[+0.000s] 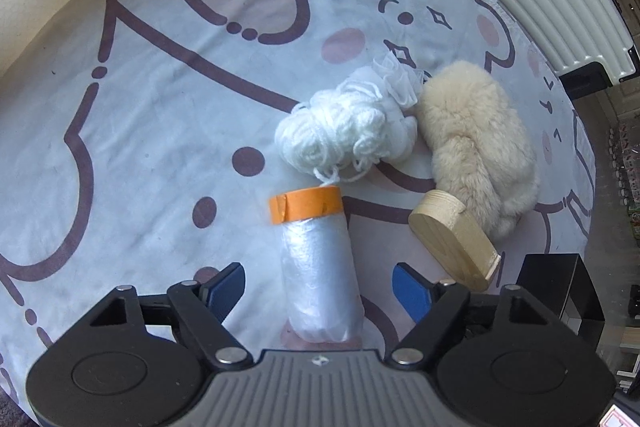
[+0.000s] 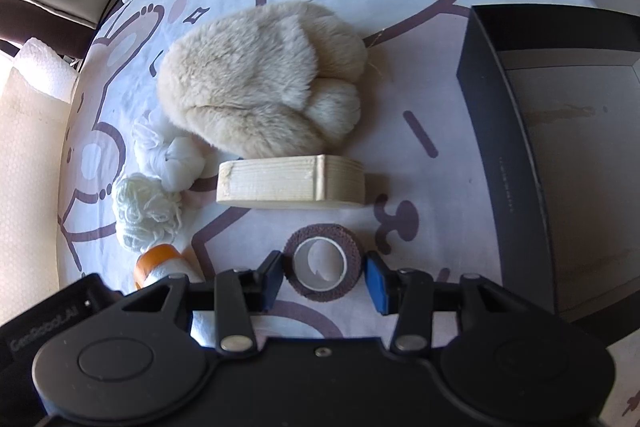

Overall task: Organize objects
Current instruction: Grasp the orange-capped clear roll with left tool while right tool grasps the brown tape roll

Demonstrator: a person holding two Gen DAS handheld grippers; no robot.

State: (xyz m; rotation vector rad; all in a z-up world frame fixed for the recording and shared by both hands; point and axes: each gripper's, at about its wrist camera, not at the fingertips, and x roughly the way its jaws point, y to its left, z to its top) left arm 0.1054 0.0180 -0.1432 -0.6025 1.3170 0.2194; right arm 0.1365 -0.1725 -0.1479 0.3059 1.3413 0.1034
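Straddling the plastic roll point(image 1: 318, 267), left gripper point(image 1: 320, 287) jaws stand released; right gripper point(image 2: 324, 277) (lower centre) jaws grasp the tape roll point(image 2: 322, 263).

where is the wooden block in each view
Left wrist view: the wooden block lies low right, just past the right fingertip, touching the cream fur piece.
Right wrist view: the block sits at centre, between the fur piece above and the brown tape roll below.
Shared landmark: the white yarn ball, left of the block in both.
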